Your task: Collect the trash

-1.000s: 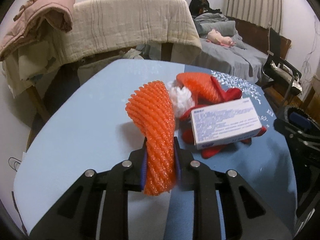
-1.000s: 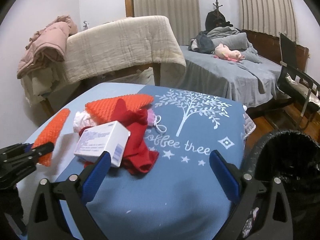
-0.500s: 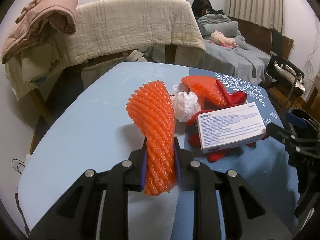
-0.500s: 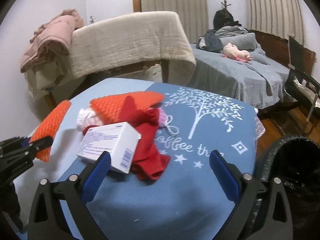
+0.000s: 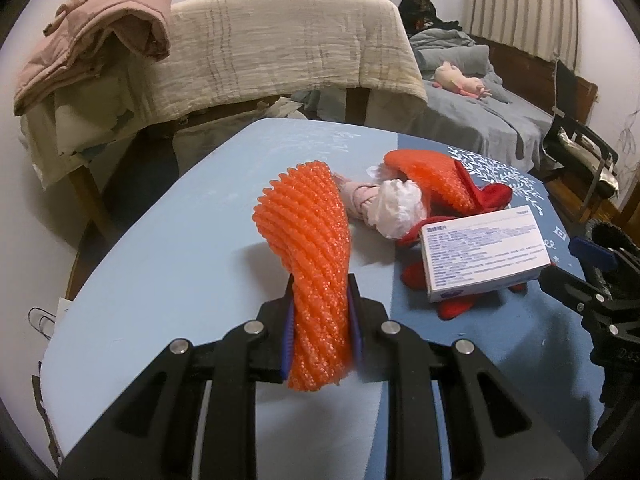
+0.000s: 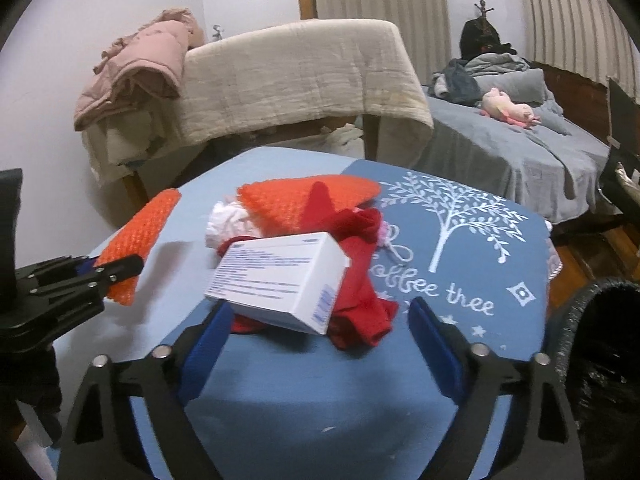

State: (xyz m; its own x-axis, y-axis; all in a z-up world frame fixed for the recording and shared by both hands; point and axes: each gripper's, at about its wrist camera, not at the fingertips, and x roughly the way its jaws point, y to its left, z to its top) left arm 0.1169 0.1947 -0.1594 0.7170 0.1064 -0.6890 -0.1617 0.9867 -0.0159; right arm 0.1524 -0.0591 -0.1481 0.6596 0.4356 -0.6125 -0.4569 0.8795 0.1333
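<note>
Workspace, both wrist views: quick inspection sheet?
Surface: blue tablecloth, tree print.
Job's things: white box on red cloth; second orange foam net; white wad; black bin at table's right.
Clutter: nothing seen.
Grippers: left gripper shut on orange foam net; right gripper jaws closing, box between, untouched.
Cables: nothing seen.
Surroundings: bed, draped blanket, pink jacket.
</note>
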